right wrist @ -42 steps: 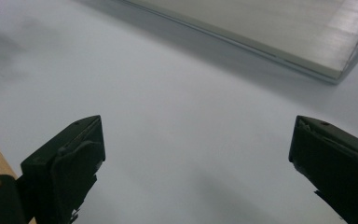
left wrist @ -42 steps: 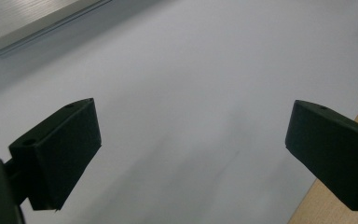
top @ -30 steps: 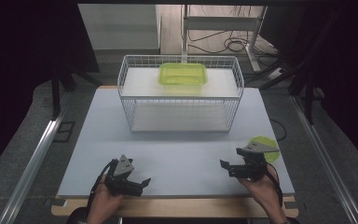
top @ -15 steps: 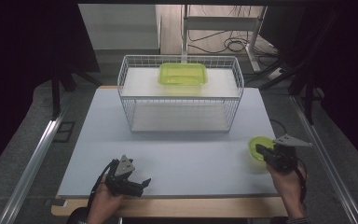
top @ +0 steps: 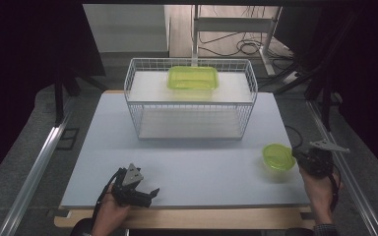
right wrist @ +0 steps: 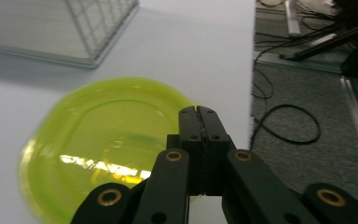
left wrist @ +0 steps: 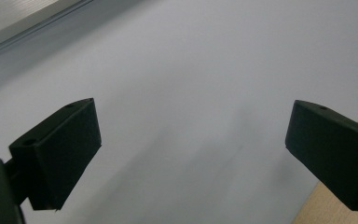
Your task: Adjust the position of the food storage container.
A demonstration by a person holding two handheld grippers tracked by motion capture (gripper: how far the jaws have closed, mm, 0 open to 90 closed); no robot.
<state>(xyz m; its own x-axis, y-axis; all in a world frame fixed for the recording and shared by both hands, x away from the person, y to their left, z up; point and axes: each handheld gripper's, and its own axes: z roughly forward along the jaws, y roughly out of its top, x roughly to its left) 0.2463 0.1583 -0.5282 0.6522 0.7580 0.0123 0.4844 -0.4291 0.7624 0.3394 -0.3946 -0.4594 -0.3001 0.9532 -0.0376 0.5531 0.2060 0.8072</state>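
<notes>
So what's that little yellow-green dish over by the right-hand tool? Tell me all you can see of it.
The round bowl looks like clear yellow-green plastic, shallow, with a flat bottom and a wide rim that catches the light. It sits upright and empty on the white table near the right edge, in front of the wire basket and apart from it. The right gripper has its jaws pressed together over the near rim, seemingly pinching it.

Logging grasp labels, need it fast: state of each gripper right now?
Left gripper: open, nothing between its fingers, above the white table.
Right gripper: shut on the rim of the round yellow-green bowl.
</notes>
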